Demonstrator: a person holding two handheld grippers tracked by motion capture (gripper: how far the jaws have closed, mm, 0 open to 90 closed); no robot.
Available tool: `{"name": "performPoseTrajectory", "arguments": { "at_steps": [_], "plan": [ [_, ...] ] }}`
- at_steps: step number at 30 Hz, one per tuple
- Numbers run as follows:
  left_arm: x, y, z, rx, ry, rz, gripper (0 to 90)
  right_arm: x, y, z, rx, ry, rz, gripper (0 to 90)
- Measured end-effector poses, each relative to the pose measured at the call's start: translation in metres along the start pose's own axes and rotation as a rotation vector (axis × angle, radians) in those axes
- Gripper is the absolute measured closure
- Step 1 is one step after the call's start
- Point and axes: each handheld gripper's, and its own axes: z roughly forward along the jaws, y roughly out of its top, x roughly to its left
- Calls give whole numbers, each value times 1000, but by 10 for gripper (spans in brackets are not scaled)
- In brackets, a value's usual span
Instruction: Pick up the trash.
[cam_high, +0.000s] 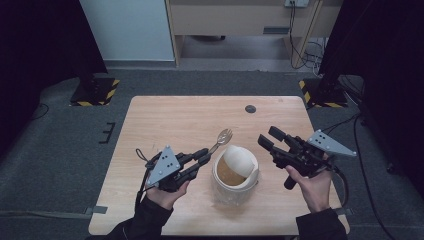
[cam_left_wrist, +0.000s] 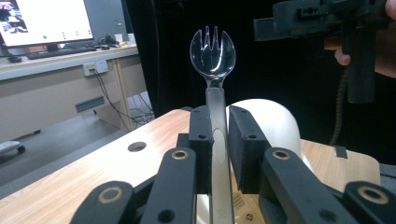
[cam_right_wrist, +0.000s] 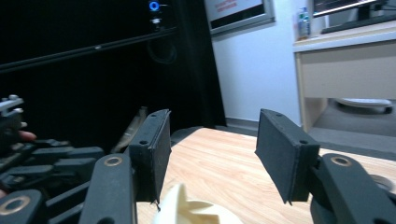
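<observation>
A clear plastic spork (cam_high: 223, 135) (cam_left_wrist: 213, 51) sticks up and forward out of my left gripper (cam_high: 204, 158) (cam_left_wrist: 218, 128), which is shut on its handle. Just right of it a white tub (cam_high: 235, 176) (cam_left_wrist: 273, 122) stands on the wooden table (cam_high: 170, 125), its pale lid peeled partly back over a brownish inside. My right gripper (cam_high: 266, 135) (cam_right_wrist: 212, 149) hovers at the tub's right, above the table, open with nothing between its fingers. In the right gripper view a bit of the white lid (cam_right_wrist: 184, 210) lies below the jaws.
A round dark hole (cam_high: 250, 108) (cam_left_wrist: 136, 146) is set in the table near its far edge. Black stand bases with yellow-striped corners (cam_high: 95, 90) sit on the floor beyond both far corners. A desk and cables (cam_high: 300, 45) lie farther back.
</observation>
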Motion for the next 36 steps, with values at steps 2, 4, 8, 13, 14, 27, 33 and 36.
{"name": "performPoseTrajectory", "arguments": {
  "at_steps": [2,4,8,13,14,27,33,36],
  "plan": [
    [-7,2,8,-7,-22,18,796,3,-3,5,3,34,30,463],
    [-10,3,10,-8,-27,28,795,5,-6,7,11,44,38,463],
    [-20,6,19,-15,-39,72,795,8,-8,10,11,82,69,464],
    [-21,4,22,-10,-40,58,794,10,-10,13,9,115,99,469],
    [-21,3,22,-8,-39,58,794,11,-10,13,10,122,103,470],
    [-29,2,24,-12,-58,85,795,22,-17,23,63,164,71,629],
    [-25,-1,25,1,-64,52,798,23,-17,21,73,203,106,828],
    [-24,0,22,1,-63,36,799,23,-16,20,62,199,97,832]
  ]
}}
